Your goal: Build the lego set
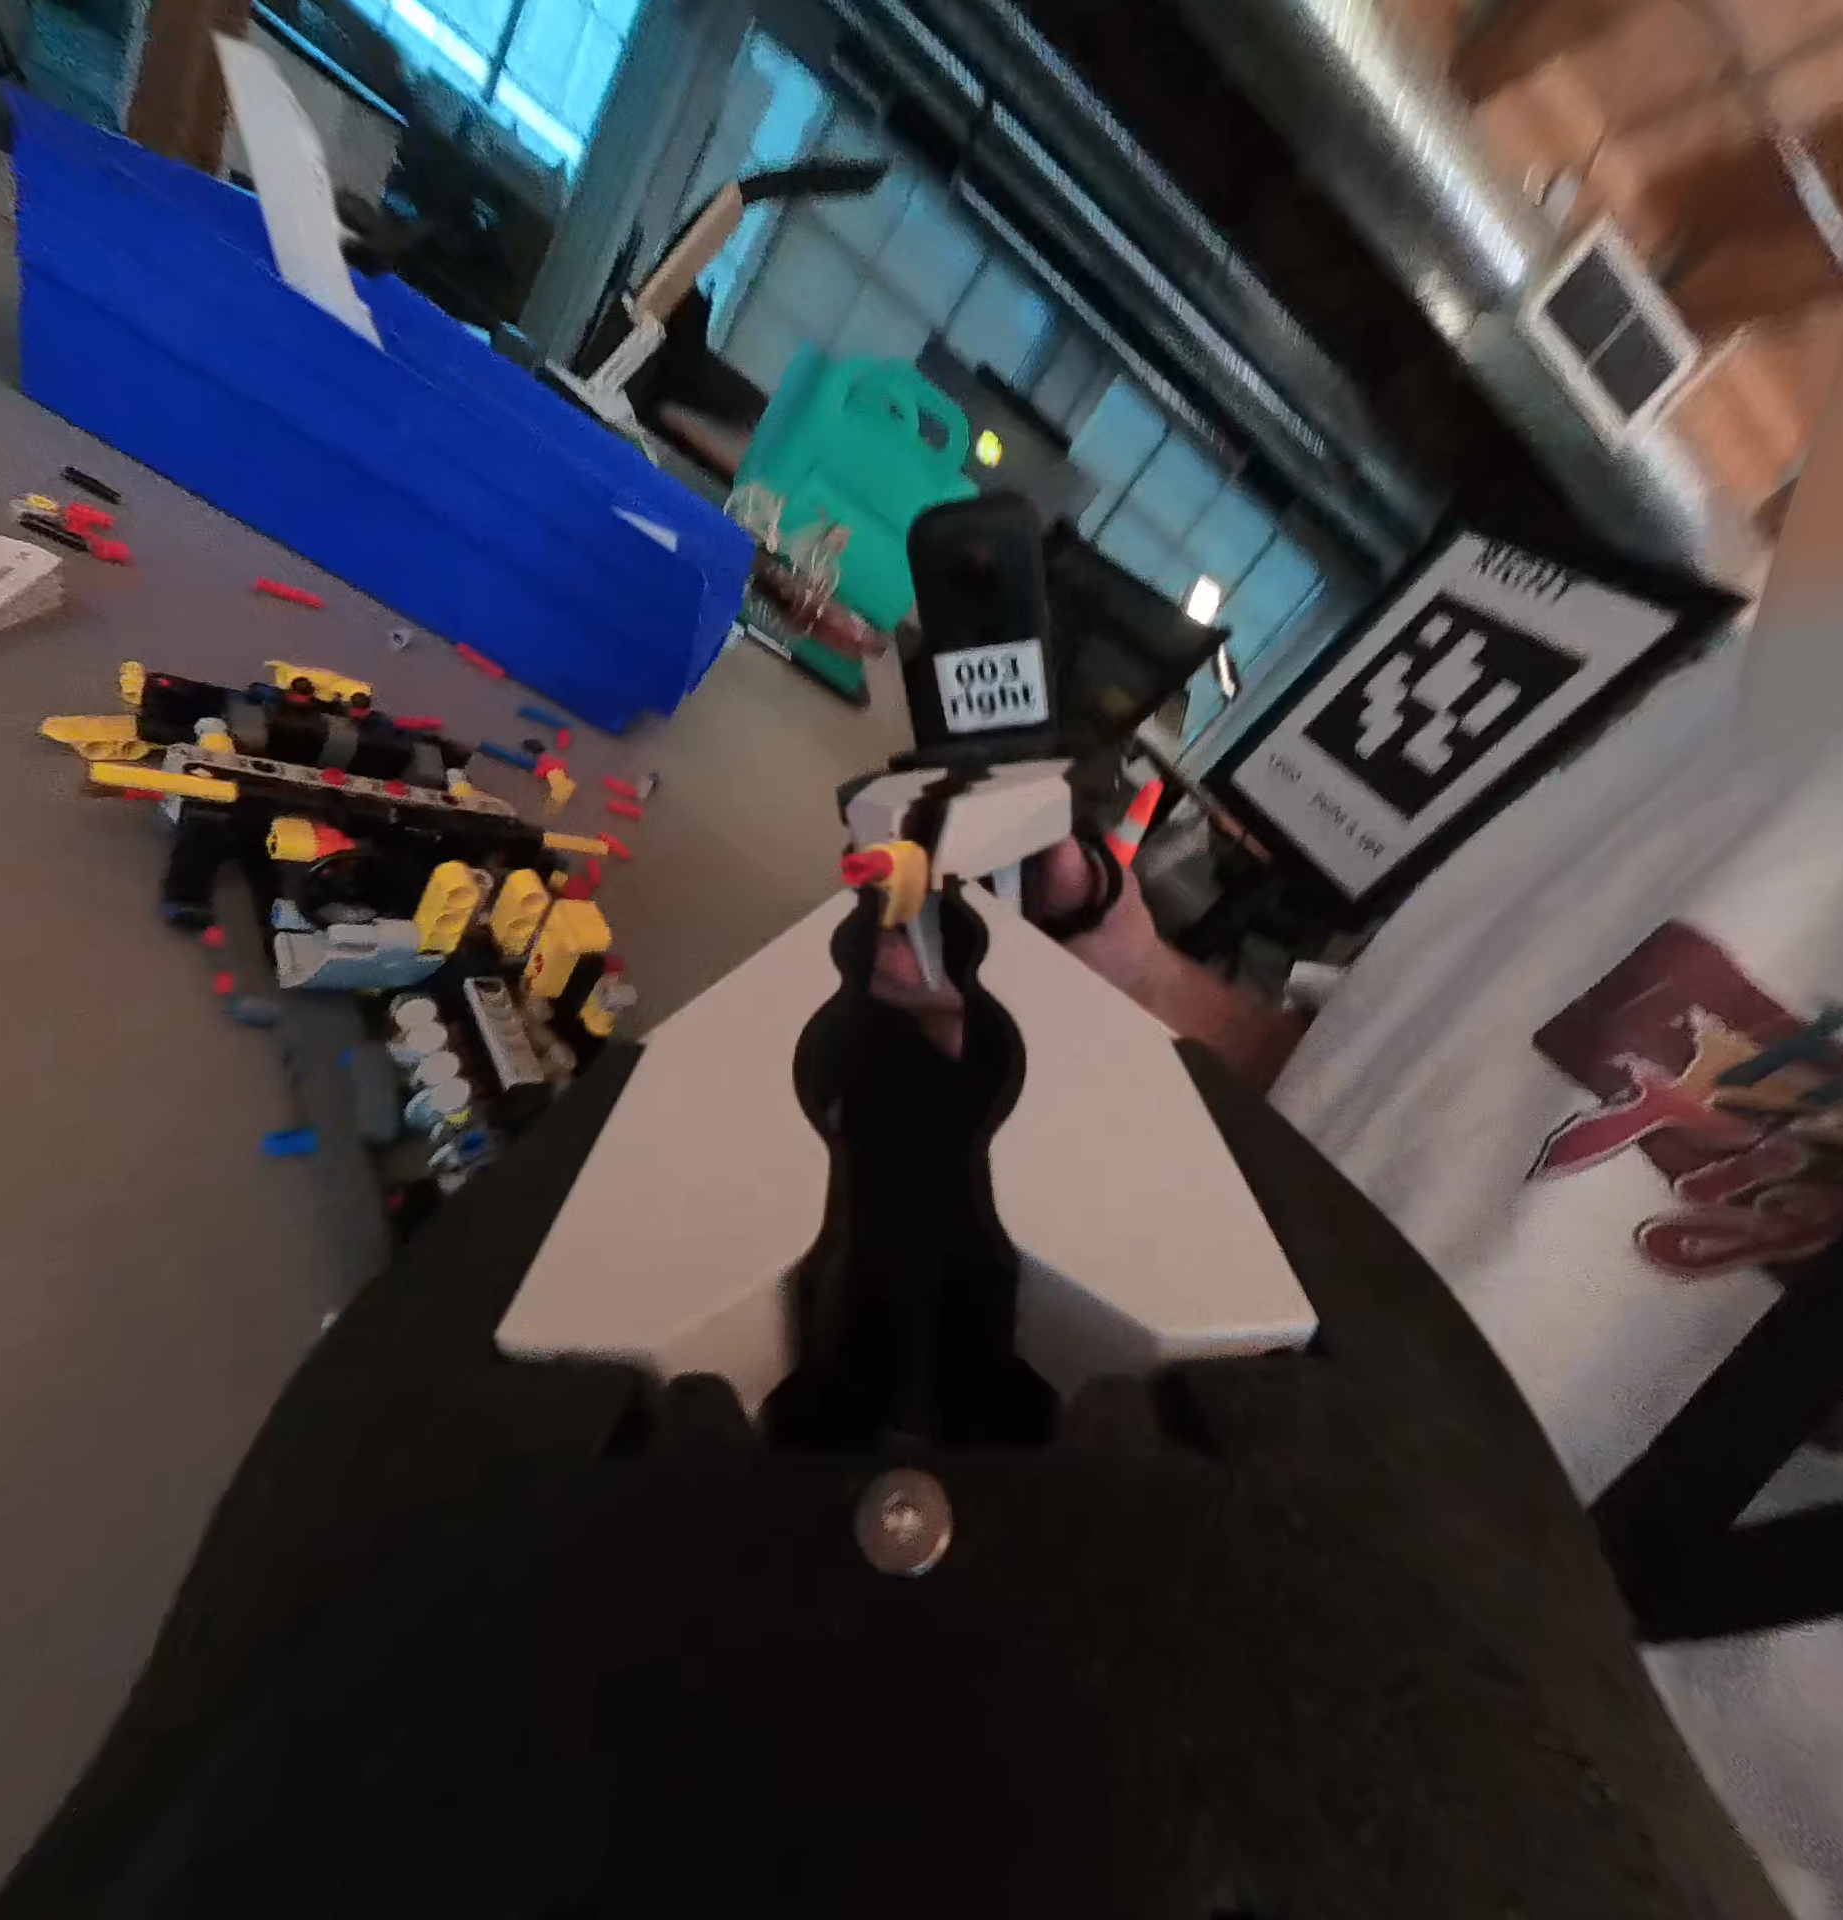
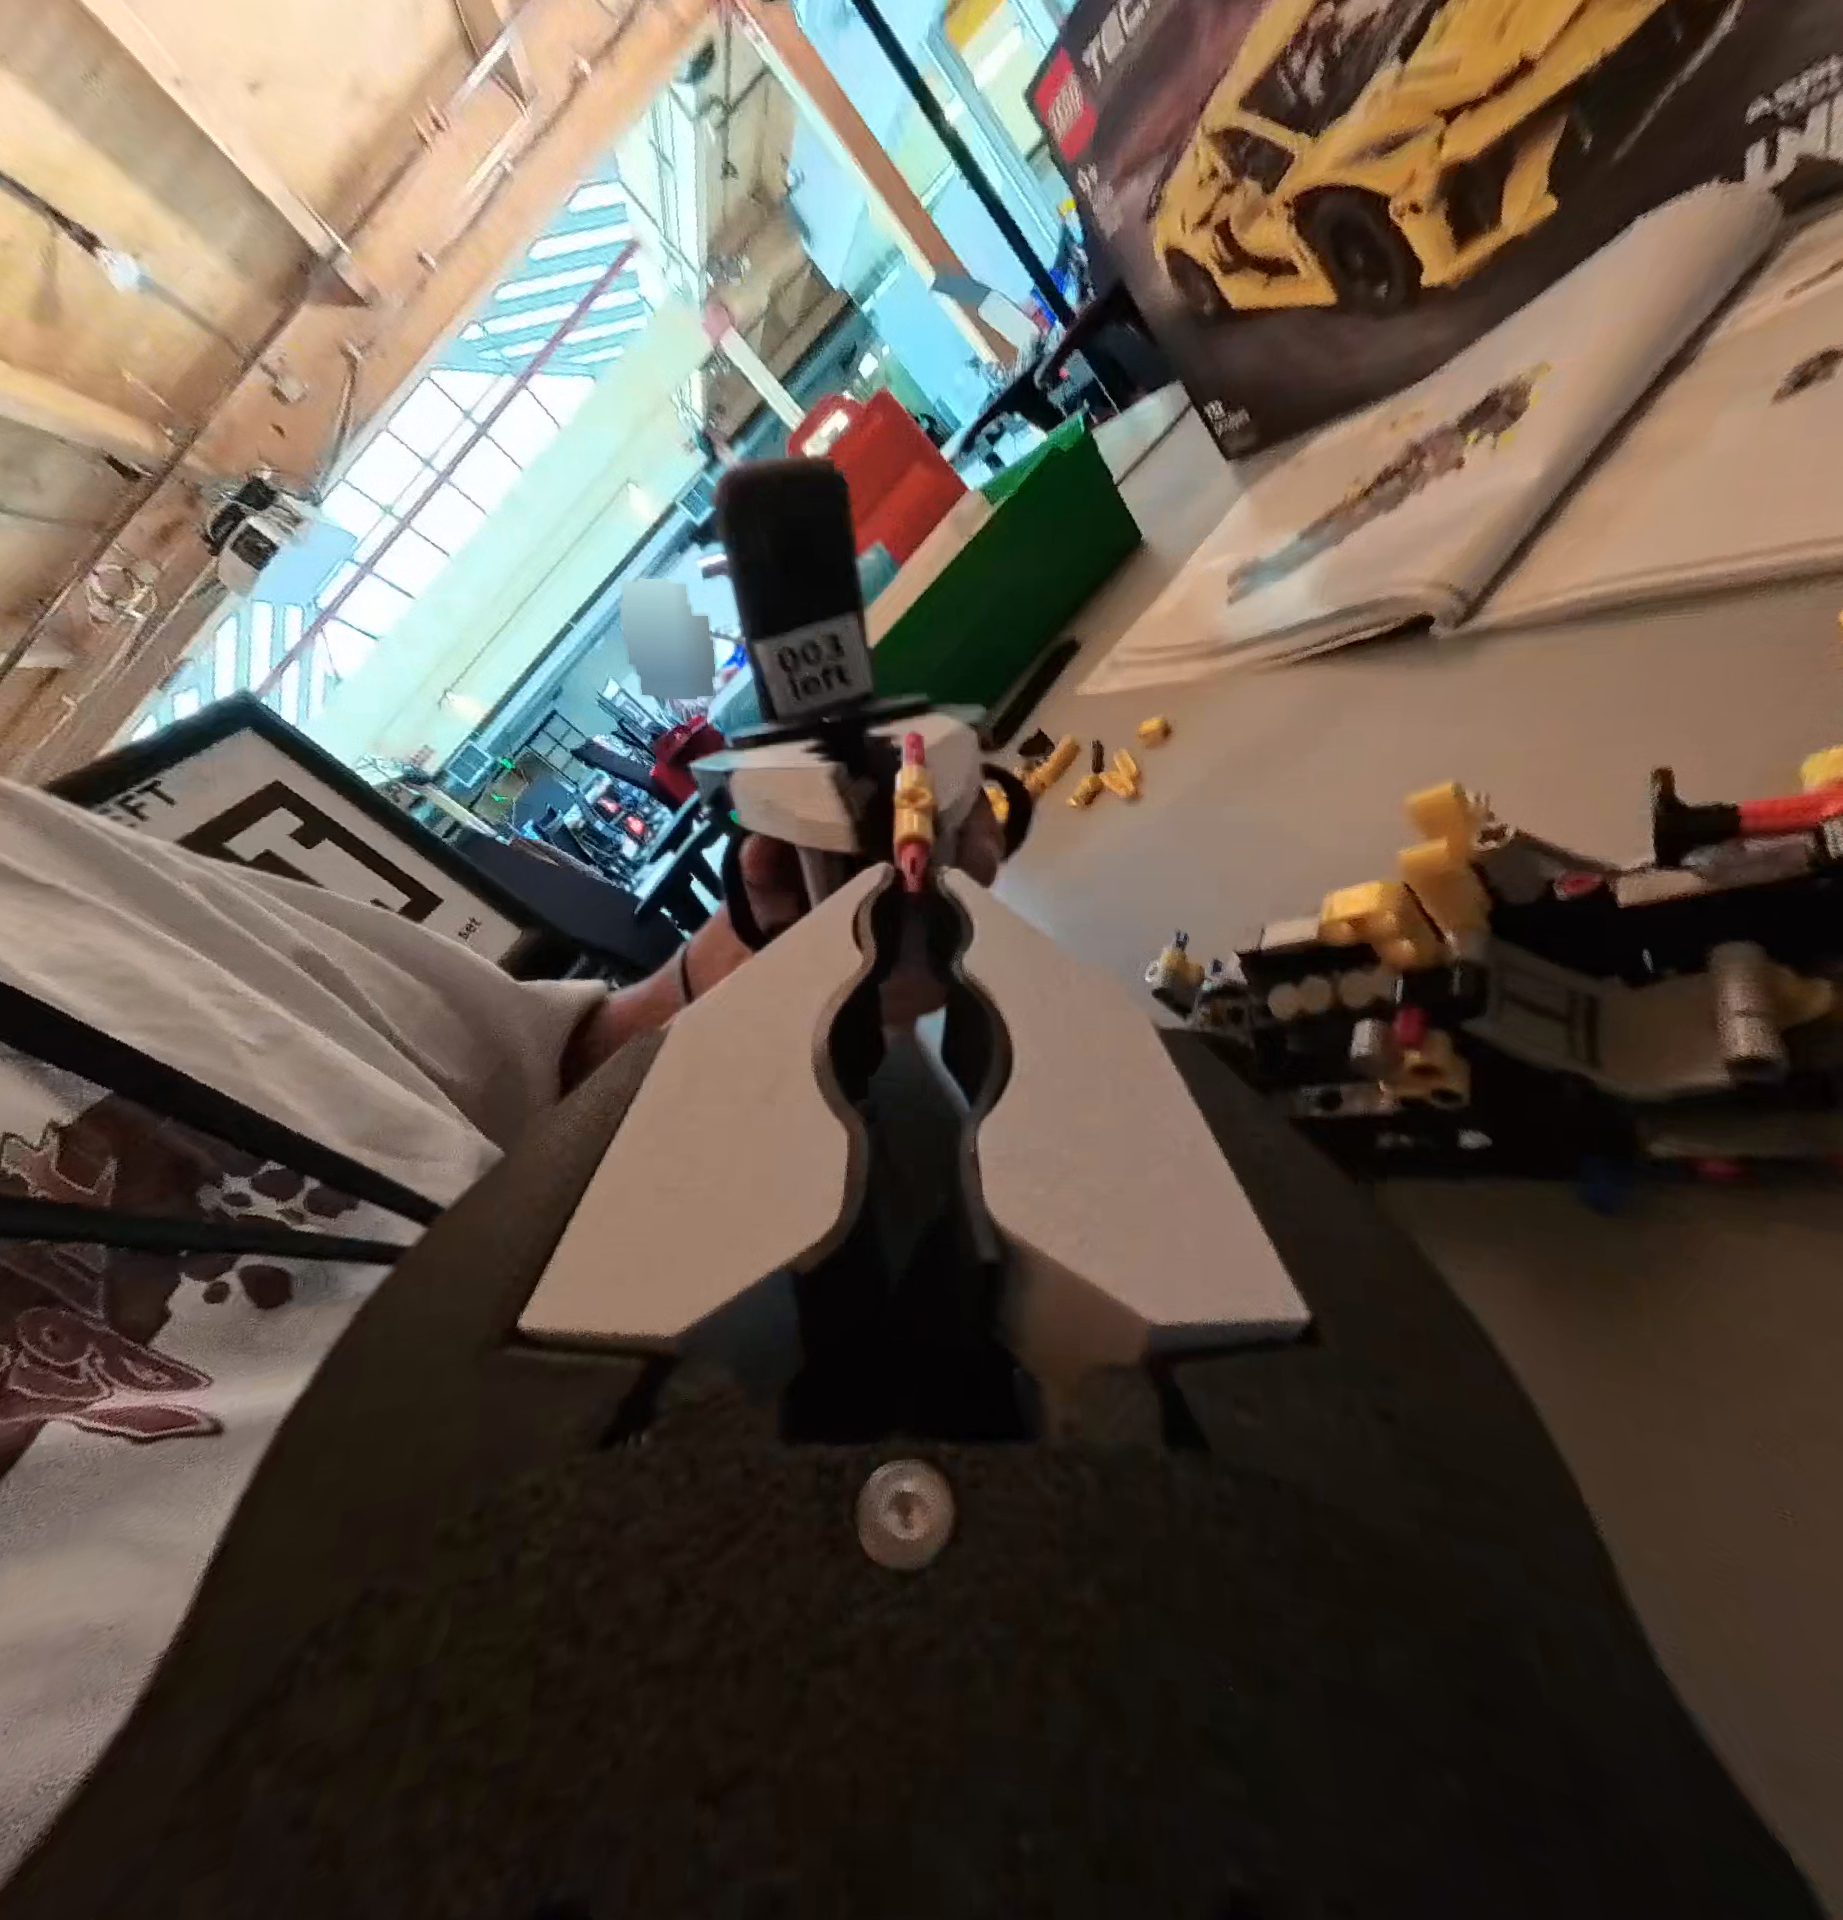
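A small yellow connector with a red pin (image 2: 912, 816) is held in the air between my two grippers, which face each other tip to tip. My right gripper (image 2: 914, 883) is shut on the lower red end of the pin. In the left wrist view the same piece (image 1: 896, 871) stands between the tips of my left gripper (image 1: 901, 904). Those fingers are wider apart than the piece and do not press on it. The right gripper (image 1: 938, 821) shows just beyond it, and the left gripper (image 2: 875, 795) shows in the right wrist view.
The half-built black and yellow car model (image 1: 377, 883) (image 2: 1519, 987) lies on the grey table with loose red and blue pins around it. There is a blue bin (image 1: 325, 416), a green bin (image 2: 1000, 582), an open instruction booklet (image 2: 1468, 499), the set's box (image 2: 1416, 156) and loose yellow pieces (image 2: 1093, 779). My left and right fingertips are right by each other.
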Available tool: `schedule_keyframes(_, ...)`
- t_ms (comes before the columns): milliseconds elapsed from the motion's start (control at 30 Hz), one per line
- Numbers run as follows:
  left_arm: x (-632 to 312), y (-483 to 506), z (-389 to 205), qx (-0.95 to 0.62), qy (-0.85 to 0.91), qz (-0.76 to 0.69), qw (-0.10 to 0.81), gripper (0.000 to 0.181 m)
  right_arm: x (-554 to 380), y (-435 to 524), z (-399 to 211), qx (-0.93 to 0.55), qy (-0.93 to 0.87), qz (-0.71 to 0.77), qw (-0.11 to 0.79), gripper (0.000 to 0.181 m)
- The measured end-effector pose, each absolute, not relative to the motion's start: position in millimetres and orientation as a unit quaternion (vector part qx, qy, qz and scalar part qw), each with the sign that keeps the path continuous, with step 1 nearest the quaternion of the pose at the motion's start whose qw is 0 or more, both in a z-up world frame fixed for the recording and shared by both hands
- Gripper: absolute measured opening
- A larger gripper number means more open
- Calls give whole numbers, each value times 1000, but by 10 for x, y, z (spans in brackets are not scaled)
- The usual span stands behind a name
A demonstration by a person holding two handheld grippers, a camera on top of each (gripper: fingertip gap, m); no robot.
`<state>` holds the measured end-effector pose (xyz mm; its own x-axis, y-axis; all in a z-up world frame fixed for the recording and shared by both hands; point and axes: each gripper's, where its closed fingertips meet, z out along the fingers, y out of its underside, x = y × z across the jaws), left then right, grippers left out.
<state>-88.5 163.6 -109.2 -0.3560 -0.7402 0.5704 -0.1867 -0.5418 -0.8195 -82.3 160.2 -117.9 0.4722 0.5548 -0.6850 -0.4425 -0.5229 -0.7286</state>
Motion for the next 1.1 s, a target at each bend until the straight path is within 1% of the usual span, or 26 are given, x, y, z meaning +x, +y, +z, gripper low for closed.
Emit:
schedule_keyframes(67,-932,1638,-1151,-533,473,-675,192,21,-797,1601,-1288,-726,-45,507,464,3)
schedule_keyframes(133,-976,1722,-1237,-539,507,-644,194,23,-709,1639,-1436,-757,-51,473,448,3)
schedule_keyframes(200,-1014,1915,-1365,-552,542,-596,217,23,-588,1680,-1621,-794,-54,426,431,3)
schedule_keyframes(267,-1061,2085,-1649,-574,598,-514,220,29,-582,1629,-1750,-814,-49,435,380,3)
schedule_keyframes(333,-1064,2184,-1818,-595,619,-459,230,35,-569,1622,-1777,-815,-27,447,367,3)
schedule_keyframes(433,-1022,2070,-1846,-596,616,-455,243,39,-621,1510,-2018,-854,-39,419,308,3)
schedule_keyframes(500,-995,2046,-1945,-601,624,-427,259,45,-605,1512,-2091,-866,-44,393,306,3)
schedule_keyframes(667,-787,2087,-1965,-635,595,-413,267,46,-725,1349,-2181,-870,-87,425,235,3)
schedule_keyframes(767,-708,2067,-2030,-631,621,-380,266,46,-752,1250,-2152,-861,-136,427,239,3)
schedule_keyframes(900,-643,2007,-2090,-625,640,-374,245,46,-558,1269,-2236,-878,-152,379,251,3)
schedule_keyframes(1000,-647,1982,-1948,-624,620,-403,252,46,-502,1331,-2225,-880,-162,354,273,3)
schedule_keyframes(1100,-746,1879,-1732,-592,603,-456,279,46,-689,1317,-1942,-834,-192,397,330,3)
